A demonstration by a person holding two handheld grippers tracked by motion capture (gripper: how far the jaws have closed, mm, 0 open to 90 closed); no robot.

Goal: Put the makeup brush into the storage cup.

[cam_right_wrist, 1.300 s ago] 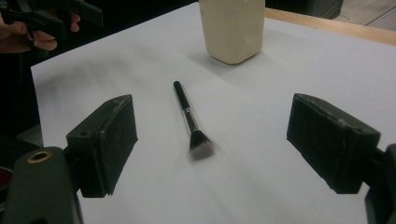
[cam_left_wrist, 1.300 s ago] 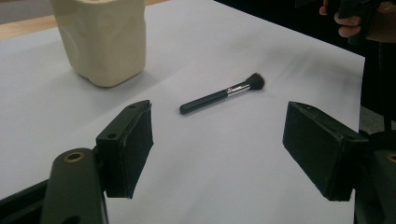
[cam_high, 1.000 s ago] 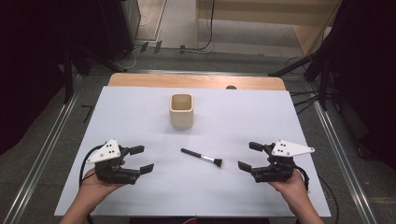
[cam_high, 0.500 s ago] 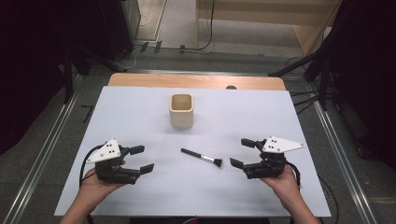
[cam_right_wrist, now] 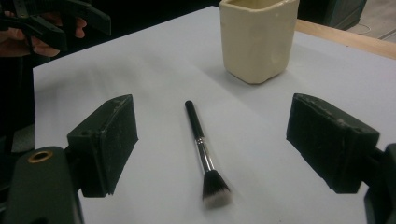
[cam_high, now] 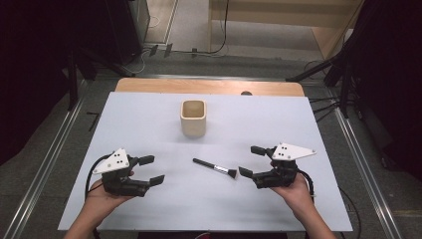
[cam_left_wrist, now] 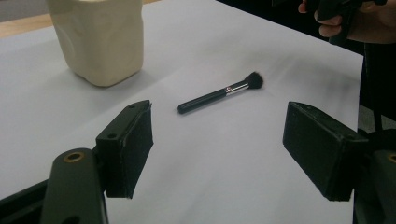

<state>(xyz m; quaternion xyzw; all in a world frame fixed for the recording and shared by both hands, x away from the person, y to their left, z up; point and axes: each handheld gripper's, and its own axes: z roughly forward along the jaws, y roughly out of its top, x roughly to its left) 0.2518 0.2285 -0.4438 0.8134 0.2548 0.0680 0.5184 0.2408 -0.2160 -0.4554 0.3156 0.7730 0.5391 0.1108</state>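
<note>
A black makeup brush [cam_high: 215, 168] lies flat on the white table [cam_high: 149, 124], bristles toward the right. In the right gripper view the brush [cam_right_wrist: 202, 149] lies between the wide-apart jaws, bristle end nearest. My right gripper [cam_high: 252, 161] is open, its tips just right of the bristles. A cream square cup [cam_high: 193, 117] stands upright farther back. My left gripper [cam_high: 152, 170] is open with nothing in it, well left of the brush handle. The left gripper view has the brush [cam_left_wrist: 219, 93] ahead and the cup [cam_left_wrist: 99, 38] at upper left.
A wooden strip [cam_high: 209, 87] runs along the table's far edge. Metal rails [cam_high: 54, 144] flank the table on both sides. Dark stands and cables sit on the floor beyond. Bare table surface surrounds the cup and brush.
My right gripper has slid left toward the brush's bristle end. The left gripper, the brush and the cup have stayed put.
</note>
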